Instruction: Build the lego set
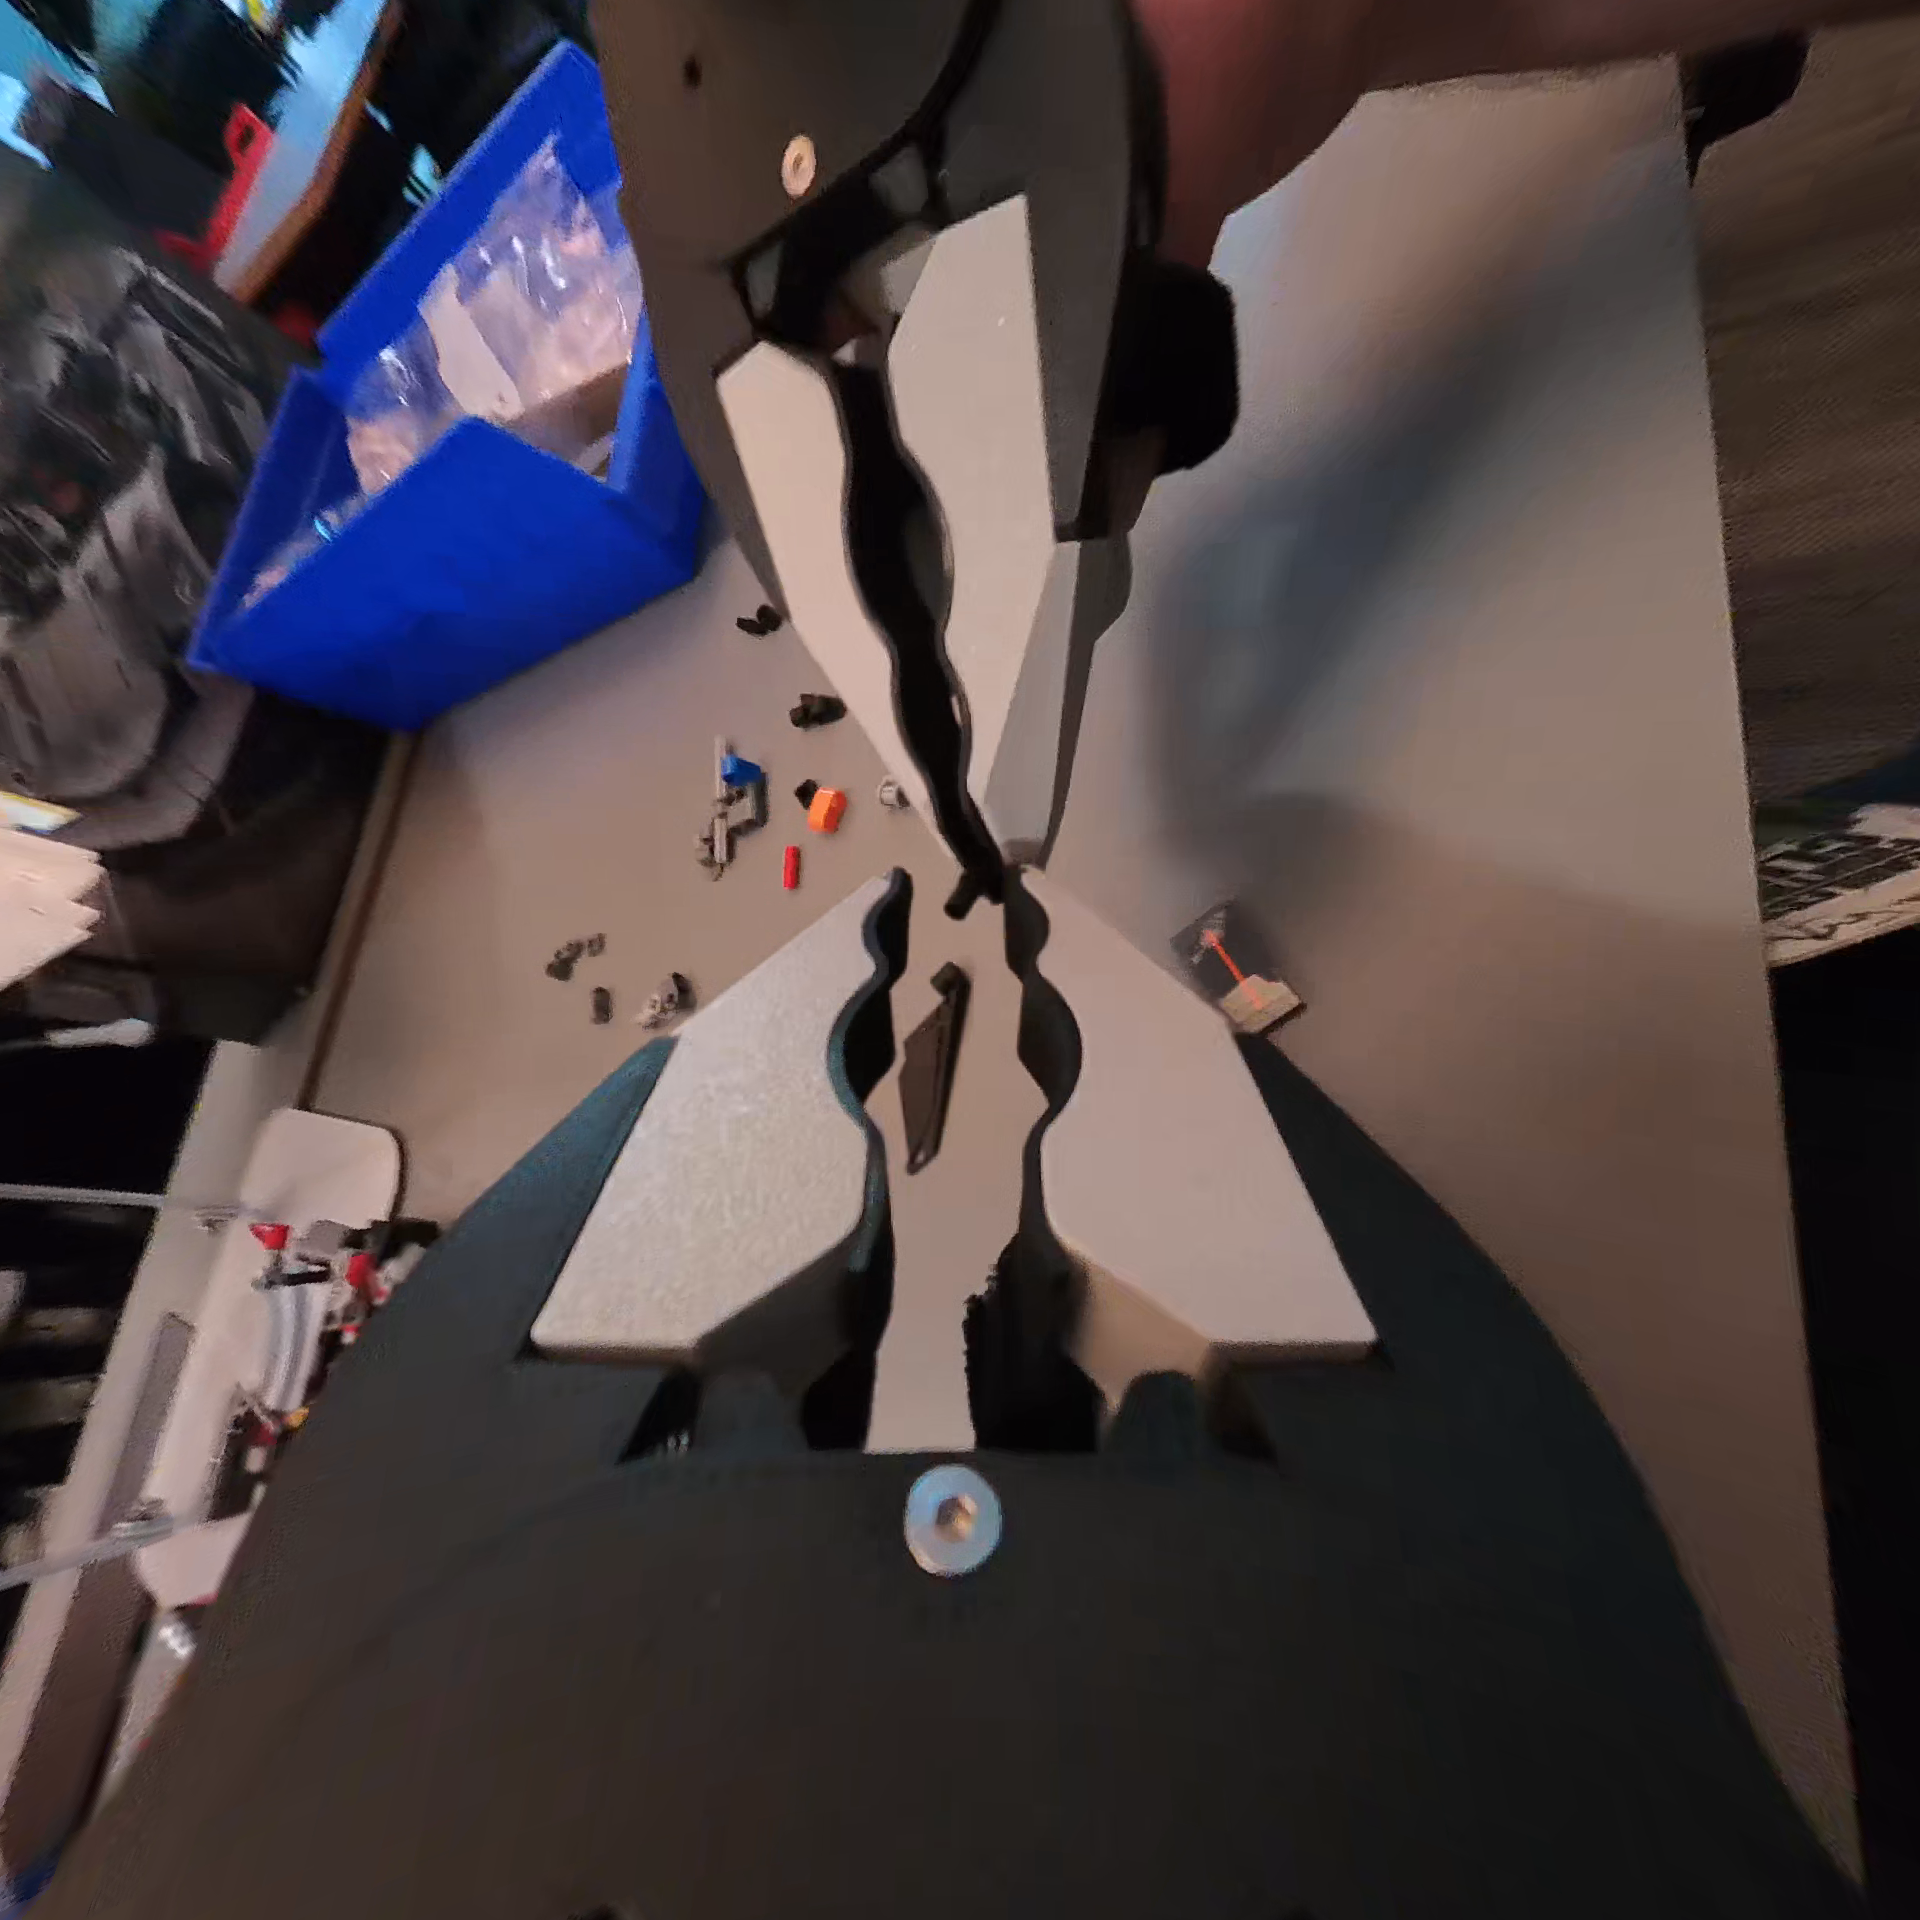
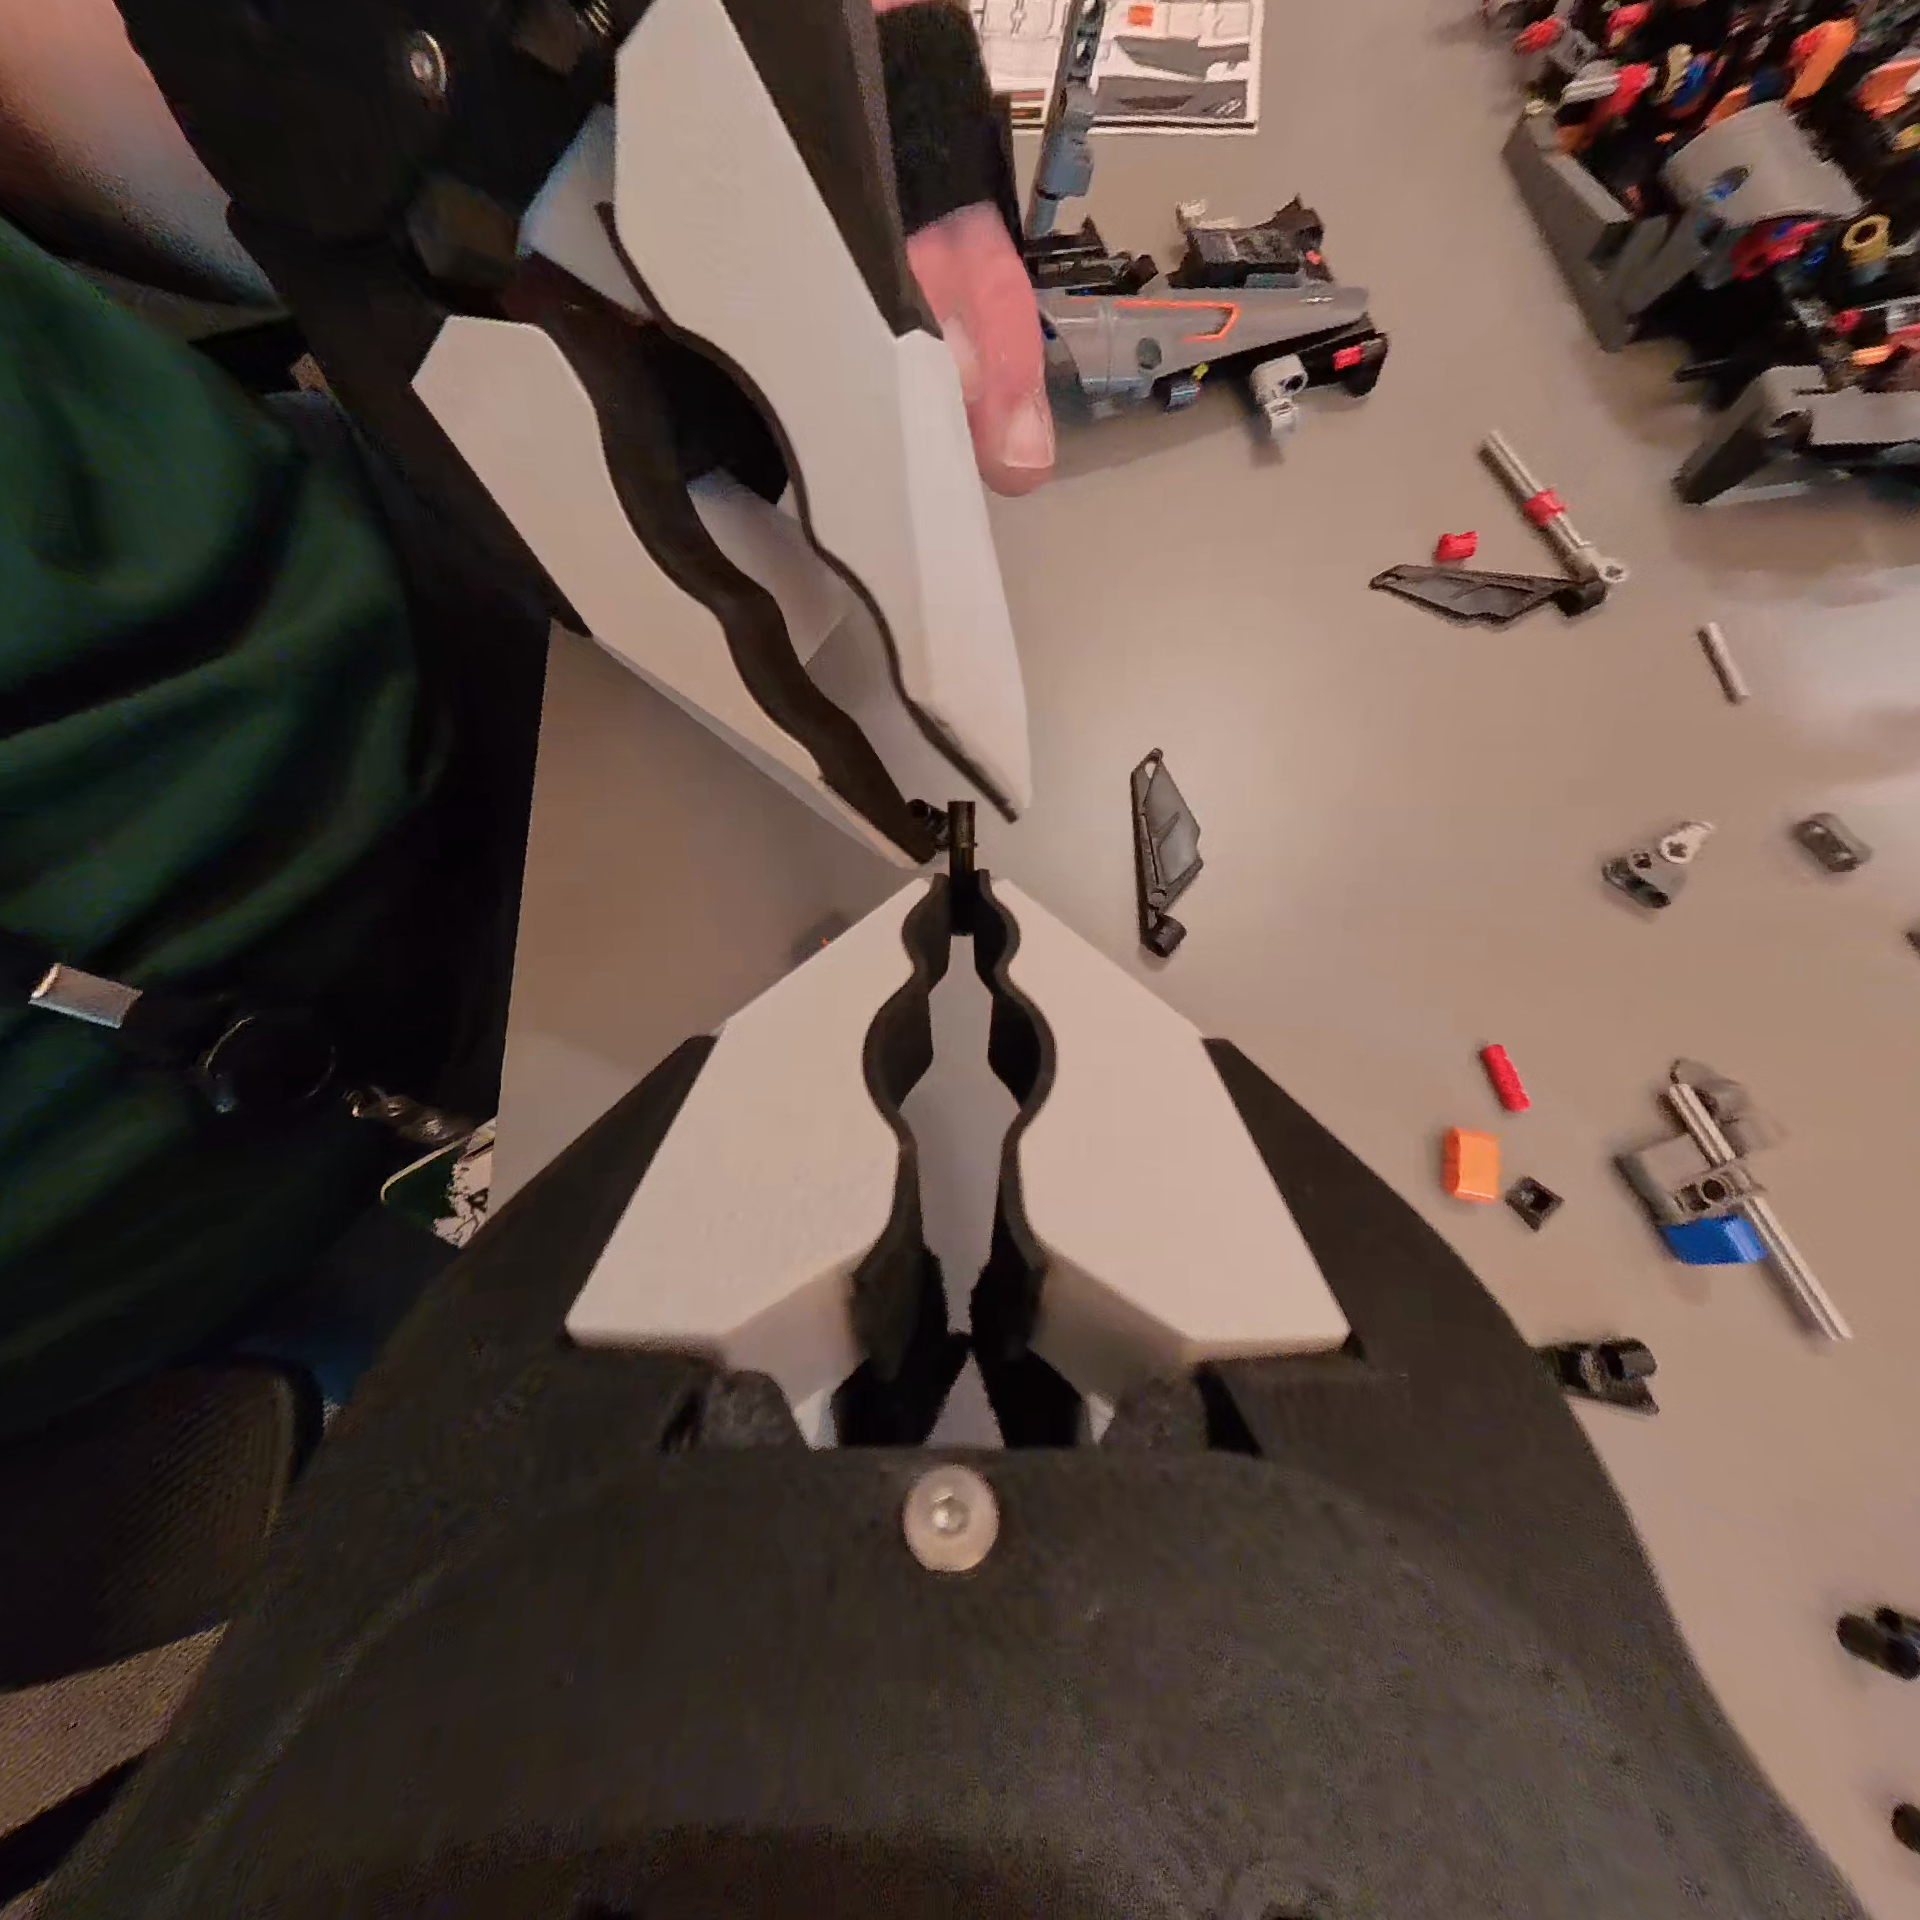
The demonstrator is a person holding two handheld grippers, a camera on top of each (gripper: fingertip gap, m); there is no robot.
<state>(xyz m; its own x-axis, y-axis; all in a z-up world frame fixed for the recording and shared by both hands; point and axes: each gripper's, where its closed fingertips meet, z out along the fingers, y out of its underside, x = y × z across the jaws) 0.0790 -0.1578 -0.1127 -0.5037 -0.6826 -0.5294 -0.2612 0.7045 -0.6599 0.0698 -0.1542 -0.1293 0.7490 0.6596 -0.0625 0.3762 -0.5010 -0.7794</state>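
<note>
My right gripper [image 2: 961,899] is shut on a short black pin [image 2: 961,847] that sticks out past its fingertips, held above the grey table [image 2: 1351,831]. My left gripper [image 1: 961,883] is open, its tips on either side of the pin [image 1: 964,896]. It comes in from the upper left in the right wrist view [image 2: 966,821]. The right gripper [image 1: 992,857] comes down from the top in the left wrist view. A black wing panel [image 1: 935,1070] lies flat on the table under the grippers; it also shows in the right wrist view [image 2: 1169,842].
Loose parts lie around: an orange tile [image 2: 1470,1164], a red piece [image 2: 1503,1075], a blue-and-grey axle assembly [image 2: 1714,1195], a second black wing on an axle [image 2: 1486,592]. A grey model section [image 2: 1195,332], a booklet [image 2: 1132,62] and a blue bin [image 1: 457,447] stand farther off. The tips of both grippers are at nearly the same place. Both grippers' tips are roughly 12 centimeters from the orange tile [image 2: 1470,1164]. It turns up in the left wrist view [image 1: 825,809] as well.
</note>
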